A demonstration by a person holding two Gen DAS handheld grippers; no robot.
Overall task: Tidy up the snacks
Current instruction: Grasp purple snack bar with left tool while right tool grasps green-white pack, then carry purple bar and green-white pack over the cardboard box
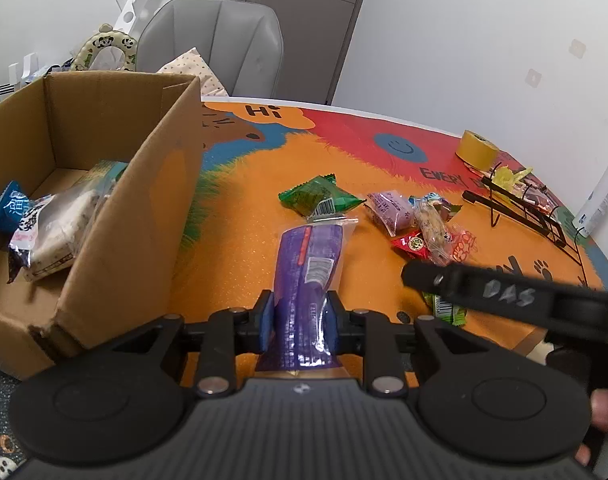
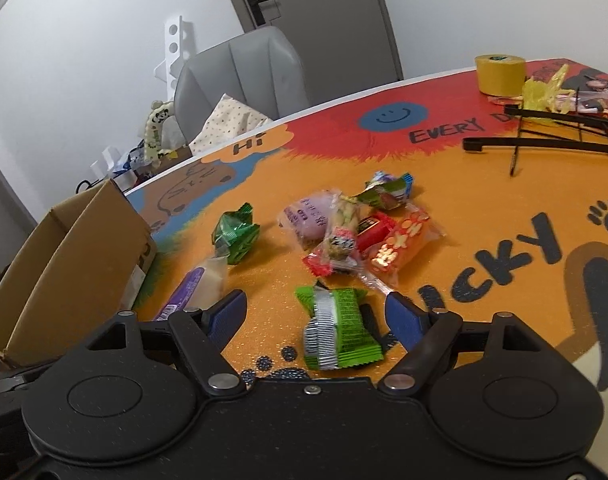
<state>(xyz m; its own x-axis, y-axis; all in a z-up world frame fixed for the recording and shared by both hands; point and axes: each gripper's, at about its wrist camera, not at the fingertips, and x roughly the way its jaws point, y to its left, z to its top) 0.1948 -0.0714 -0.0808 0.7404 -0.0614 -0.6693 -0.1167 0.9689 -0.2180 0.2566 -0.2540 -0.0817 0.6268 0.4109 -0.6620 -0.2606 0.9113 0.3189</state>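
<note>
While a few packets already lie inside the cardboard box (image 1: 115,216) at the table's left edge, among them a blue packet (image 1: 8,210) and a clear-wrapped white bar (image 1: 59,236), most of the snacks are not yet put away, so the job looks to be somewhere in its first half. The left gripper (image 1: 299,316) is clamped on a long purple packet (image 1: 310,264), its blue pads pressing both sides of the wrapper, and it holds that packet above the orange tabletop (image 1: 239,216) just beside the box's near wall; dropping it in seems to be the step in hand. The right gripper (image 2: 318,316) stands with its jaws well apart and nothing pinched, straddling a light-green packet (image 2: 340,332) that lies flat on the table between the pads without touching either; that is probably the next pick. Beyond it, a dark-green packet (image 2: 235,234) sits alone, and a loose heap remains near the middle of the table: a pale purple packet (image 2: 308,220), a red packet (image 2: 374,228), an orange packet (image 2: 400,246) and a couple more overlapping them. A yellow tape roll (image 2: 500,74) and a black wire rack (image 2: 544,136) stand well apart at the far right.
</note>
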